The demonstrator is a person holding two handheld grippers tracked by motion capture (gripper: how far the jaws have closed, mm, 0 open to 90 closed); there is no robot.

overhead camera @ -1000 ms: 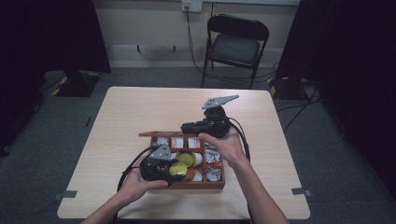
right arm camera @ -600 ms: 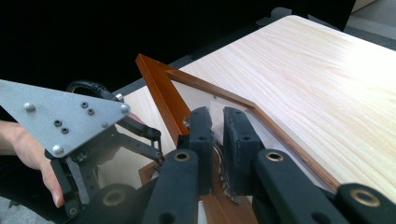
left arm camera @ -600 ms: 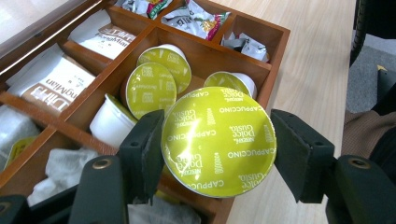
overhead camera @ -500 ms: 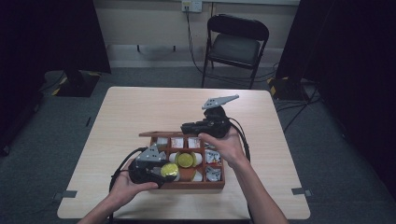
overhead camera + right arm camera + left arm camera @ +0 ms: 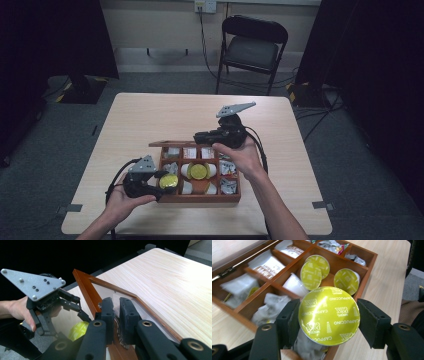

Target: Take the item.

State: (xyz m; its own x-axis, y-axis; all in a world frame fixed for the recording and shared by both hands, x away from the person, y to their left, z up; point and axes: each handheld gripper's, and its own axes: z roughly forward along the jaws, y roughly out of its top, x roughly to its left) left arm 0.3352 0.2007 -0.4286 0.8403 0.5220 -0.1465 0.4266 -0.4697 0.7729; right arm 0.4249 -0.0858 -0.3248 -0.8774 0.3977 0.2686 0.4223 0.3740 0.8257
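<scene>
A wooden compartment box (image 5: 200, 198) stands on the table near its front edge. My left gripper (image 5: 167, 181) is shut on a yellow-green coffee capsule (image 5: 169, 181) at the box's left edge. In the left gripper view the capsule (image 5: 329, 316), printed "Cappuccino", sits foil-up between both pads, above the box (image 5: 364, 275). More such capsules (image 5: 198, 171) lie in the middle compartments. My right gripper (image 5: 201, 136) is shut on the box's raised lid (image 5: 172, 143) at the back. In the right gripper view the jaws (image 5: 117, 315) pinch the lid's brown frame (image 5: 85, 290).
Sachets and tea bags (image 5: 265, 263) fill the other compartments. Bare tabletop (image 5: 165, 115) lies behind and to the left of the box. A black folding chair (image 5: 252, 47) stands beyond the table's far edge. Cables trail from both grippers.
My left gripper has carried the capsule leftward, from over the box's middle compartments to its left edge. The right gripper has stayed on the lid.
</scene>
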